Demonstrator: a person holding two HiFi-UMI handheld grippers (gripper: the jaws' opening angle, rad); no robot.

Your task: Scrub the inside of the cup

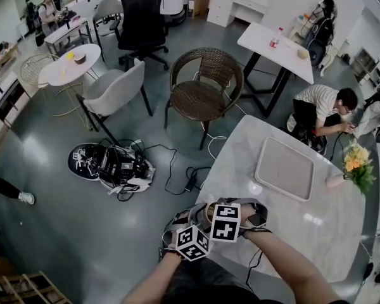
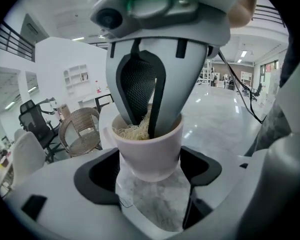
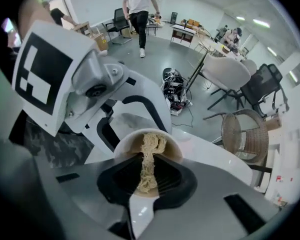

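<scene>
In the head view, both grippers meet at the near edge of the marble worktop (image 1: 291, 227). The left gripper (image 1: 199, 225) and the right gripper (image 1: 223, 213) are close together, and their marker cubes are nearly touching. The cup is mostly hidden beneath them. Farther back on the worktop lies an empty-looking tray (image 1: 285, 168), with a bunch of flowers (image 1: 356, 163) near the right edge. A wicker chair (image 1: 202, 87) stands on the floor beyond.

In the left gripper view, the pale cup (image 2: 147, 156) sits upright between the left gripper's two black pads (image 2: 97, 176), which press on it from either side, so this gripper is clamped on the cup. Marble shows below the cup's base; whether the cup rests on it cannot be told. The right gripper comes down from above, its two jaws reaching into the cup's mouth. A straw-coloured fibrous scrubber (image 2: 132, 130) lies inside at the rim.

In the right gripper view, the camera looks down into the cup (image 3: 124, 145). The right gripper's jaws are drawn together on the scrubber (image 3: 149, 159), pinching a strand of it that runs from the pads down into the cup. The left gripper's white body and marker cube (image 3: 40, 76) flank the cup at the upper left.
</scene>
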